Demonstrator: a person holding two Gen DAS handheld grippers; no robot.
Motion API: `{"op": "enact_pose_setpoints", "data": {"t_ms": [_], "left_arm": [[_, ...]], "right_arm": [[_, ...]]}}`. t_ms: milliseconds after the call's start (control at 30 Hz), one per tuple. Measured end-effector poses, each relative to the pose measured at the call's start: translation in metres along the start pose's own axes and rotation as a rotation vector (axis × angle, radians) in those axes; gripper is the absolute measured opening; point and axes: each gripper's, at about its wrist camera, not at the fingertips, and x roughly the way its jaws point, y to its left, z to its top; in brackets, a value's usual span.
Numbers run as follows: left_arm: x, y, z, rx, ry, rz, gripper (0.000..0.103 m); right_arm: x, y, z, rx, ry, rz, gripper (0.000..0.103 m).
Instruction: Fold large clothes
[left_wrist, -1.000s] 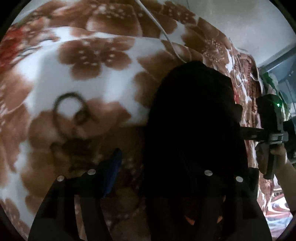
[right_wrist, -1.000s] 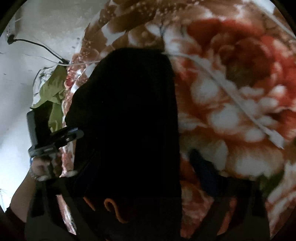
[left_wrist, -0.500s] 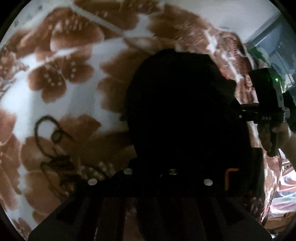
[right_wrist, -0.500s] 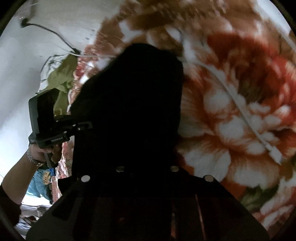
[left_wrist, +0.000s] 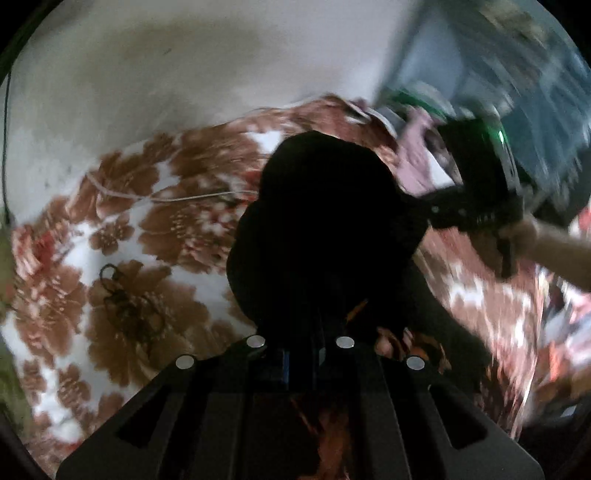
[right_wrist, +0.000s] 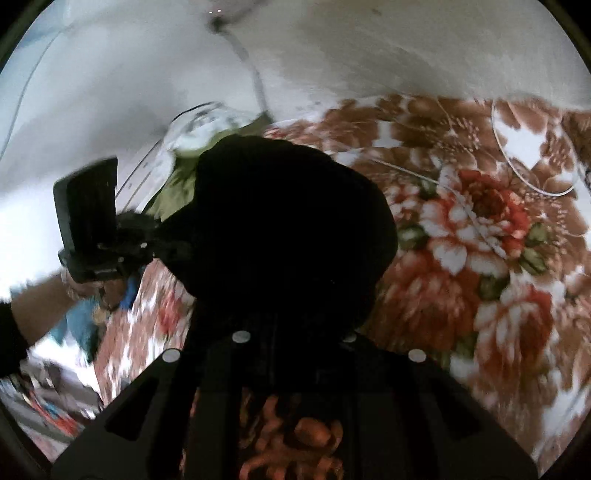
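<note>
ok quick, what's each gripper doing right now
left gripper: closed on the black garment.
right gripper: closed on the same black garment.

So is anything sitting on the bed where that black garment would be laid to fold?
Yes. A thin white cable trails across the floral blanket, and a dark cord lies coiled on it. Both grippers appear clamped on the black garment.

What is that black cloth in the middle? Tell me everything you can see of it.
The black garment is dark, soft-looking cloth with an orange print near its lower edge. It is bunched and lifted above the flowered blanket. The left tool and right tool are both shut on it, so it hangs between them; its shape is otherwise too dark to tell.
</note>
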Motion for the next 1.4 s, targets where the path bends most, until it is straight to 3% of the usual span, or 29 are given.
{"op": "enact_pose_setpoints", "data": {"t_ms": [200, 367, 433, 533, 567, 600, 667, 700, 733, 833, 933, 1067, 1167, 1233, 1267, 1300, 1333, 1400], "left_arm": [[-0.050, -0.129, -0.095, 0.331, 0.041, 0.115, 0.006], [-0.032, -0.177, -0.199, 0.363, 0.118, 0.149, 0.007], [-0.014, -0.187, -0.237, 0.381, 0.144, 0.202, 0.007], [0.015, -0.203, -0.287, 0.474, 0.160, 0.351, 0.008], [0.022, -0.208, -0.300, 0.515, 0.156, 0.401, 0.009], [0.029, -0.214, -0.314, 0.562, 0.156, 0.455, 0.015], [0.032, -0.225, -0.333, 0.648, 0.152, 0.517, 0.038], [0.029, -0.231, -0.338, 0.681, 0.147, 0.536, 0.057], [0.024, -0.236, -0.344, 0.703, 0.142, 0.553, 0.068], [0.004, -0.244, -0.341, 0.637, 0.164, 0.536, 0.076], [-0.032, -0.257, -0.318, 0.491, 0.134, 0.507, 0.085], [-0.074, -0.265, -0.258, 0.204, 0.004, 0.397, 0.098], [-0.056, -0.241, -0.227, 0.026, 0.002, 0.351, 0.098], [-0.036, -0.213, -0.218, -0.117, 0.009, 0.233, 0.089], [-0.023, -0.194, -0.214, -0.186, 0.025, 0.121, 0.084], [-0.009, -0.181, -0.212, -0.206, 0.064, 0.066, 0.077], [0.007, -0.171, -0.211, -0.177, 0.128, 0.027, 0.077], [0.023, -0.177, -0.218, -0.023, 0.184, 0.031, 0.069]], "right_arm": [[-0.057, 0.090, -0.115, -0.188, -0.019, -0.104, 0.015], [-0.044, 0.121, -0.239, -0.272, 0.045, -0.216, 0.016], [-0.030, 0.124, -0.279, -0.321, 0.080, -0.265, 0.018], [-0.006, 0.118, -0.334, -0.381, 0.111, -0.348, 0.029], [-0.002, 0.118, -0.348, -0.411, 0.106, -0.378, 0.042], [-0.001, 0.119, -0.359, -0.441, 0.101, -0.403, 0.067], [-0.005, 0.124, -0.383, -0.504, 0.074, -0.438, 0.085], [-0.008, 0.123, -0.387, -0.510, 0.066, -0.438, 0.087], [-0.012, 0.122, -0.392, -0.501, 0.062, -0.431, 0.090], [-0.034, 0.113, -0.393, -0.362, 0.072, -0.375, 0.093], [-0.073, 0.113, -0.378, -0.198, 0.028, -0.348, 0.096], [-0.110, 0.115, -0.331, -0.022, -0.048, -0.342, 0.098], [-0.100, 0.111, -0.297, 0.070, -0.027, -0.311, 0.098], [-0.078, 0.104, -0.275, 0.095, 0.005, -0.218, 0.098], [-0.067, 0.105, -0.266, 0.029, 0.014, -0.220, 0.098], [-0.059, 0.108, -0.262, -0.047, 0.030, -0.235, 0.098], [-0.050, 0.111, -0.259, -0.134, 0.063, -0.230, 0.098], [-0.027, 0.118, -0.259, -0.323, 0.154, -0.207, 0.098]]}}
